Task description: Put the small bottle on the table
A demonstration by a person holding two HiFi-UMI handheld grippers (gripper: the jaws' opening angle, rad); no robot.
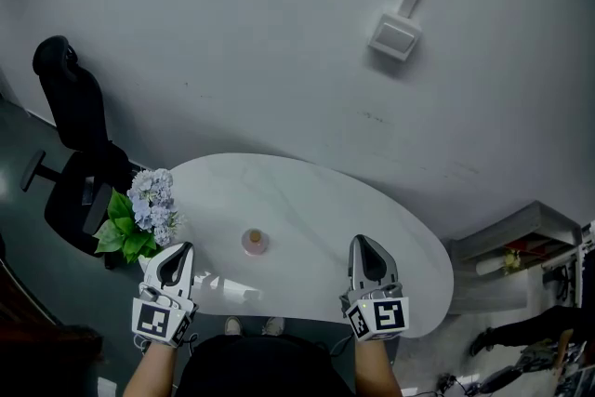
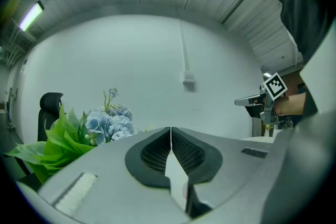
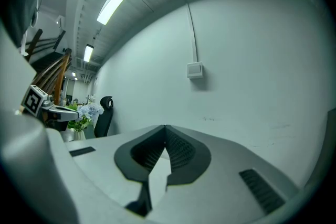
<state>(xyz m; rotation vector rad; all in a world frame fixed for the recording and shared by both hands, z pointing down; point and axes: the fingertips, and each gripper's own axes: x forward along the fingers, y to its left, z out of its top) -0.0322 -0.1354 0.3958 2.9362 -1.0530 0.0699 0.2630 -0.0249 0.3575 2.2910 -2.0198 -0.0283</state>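
Small bottle (image 1: 255, 242) upright, cap up, on table (image 1: 321, 205)

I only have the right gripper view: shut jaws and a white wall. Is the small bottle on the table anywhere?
Observer: Yes. In the head view, a small bottle with a pinkish cap stands on the white oval table, nearer the left gripper than the right gripper.
Operator: Is the left gripper holding anything?
Observer: No. The left gripper view shows its jaws together with nothing between them.
Operator: What is close to the bottle?
Observer: Only a bunch of pale blue flowers with green leaves at the table's left edge, apart from the bottle.
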